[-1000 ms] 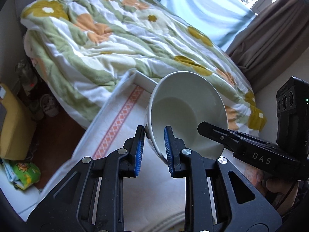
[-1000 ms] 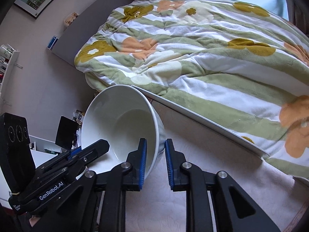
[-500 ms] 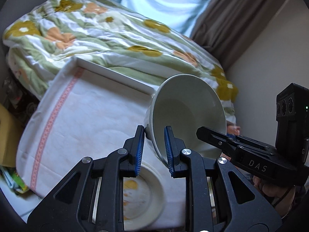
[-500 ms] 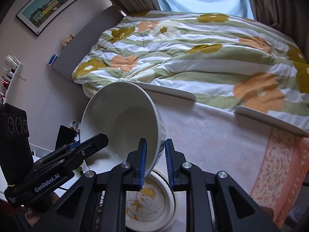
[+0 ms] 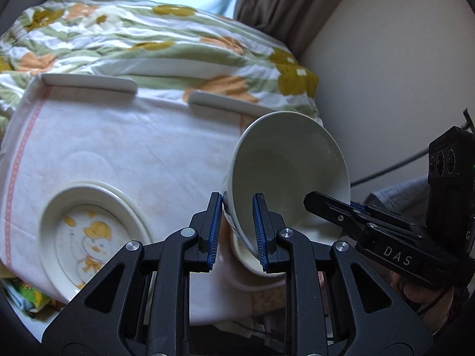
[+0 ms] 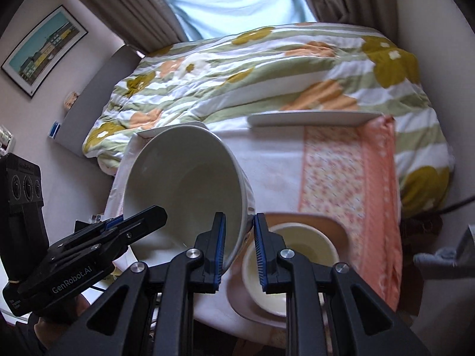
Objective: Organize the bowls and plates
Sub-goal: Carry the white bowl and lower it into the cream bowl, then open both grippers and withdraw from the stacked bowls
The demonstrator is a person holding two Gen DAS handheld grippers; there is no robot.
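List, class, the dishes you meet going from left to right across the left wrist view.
Round cream plate with a yellow cartoon print → large white ceramic bowl held tilted by both claws.

Bowl [image 5: 288, 175]: plain white. Plate [image 5: 89, 234] beside bowl: cream, orange-yellow cartoon print. Cloth [image 6: 347, 178] under bowl: white, pink floral band. Quilt [image 6: 267, 68] behind bowl: green-white stripes, mustard and orange flowers.

A large white ceramic bowl [image 5: 285, 175] hung tilted between both grippers, above a small cream bowl [image 6: 292, 255] on the cloth-covered table [image 5: 133, 148].
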